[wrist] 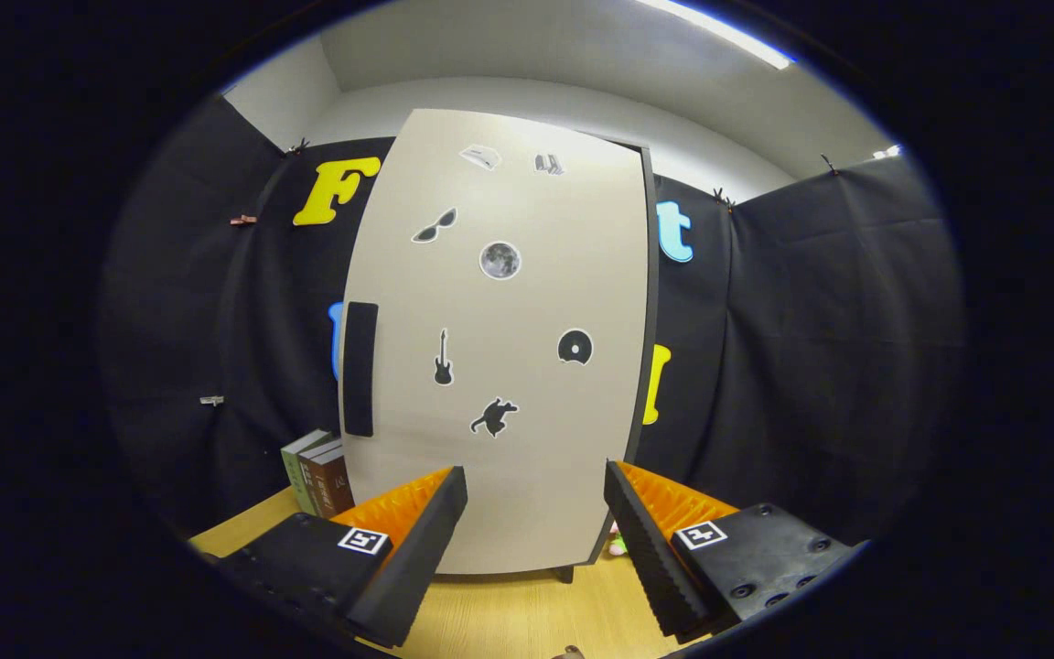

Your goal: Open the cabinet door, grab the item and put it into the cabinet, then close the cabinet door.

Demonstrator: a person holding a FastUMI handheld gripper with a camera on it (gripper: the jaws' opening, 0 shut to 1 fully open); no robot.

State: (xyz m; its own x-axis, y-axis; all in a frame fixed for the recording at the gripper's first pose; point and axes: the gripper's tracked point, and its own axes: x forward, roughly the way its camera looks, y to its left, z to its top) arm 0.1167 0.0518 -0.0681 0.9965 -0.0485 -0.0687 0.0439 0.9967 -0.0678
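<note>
I have the gripper [534, 513] held wide, both fingers [417, 540] spread apart with nothing between them, pointed at the cabinet [500, 366] standing on the wooden table [509, 613]. The cabinet door [527, 458] is closed and faces me, just beyond the fingertips; it carries several small black stickers [500, 260] and a black handle [360, 368] along its left edge. To the left of the cabinet, a few books [318, 471] stand upright on the table beside it. A small pink and green item [617, 542] peeks out at the cabinet's lower right corner, mostly hidden behind the right finger; I cannot tell what it is.
</note>
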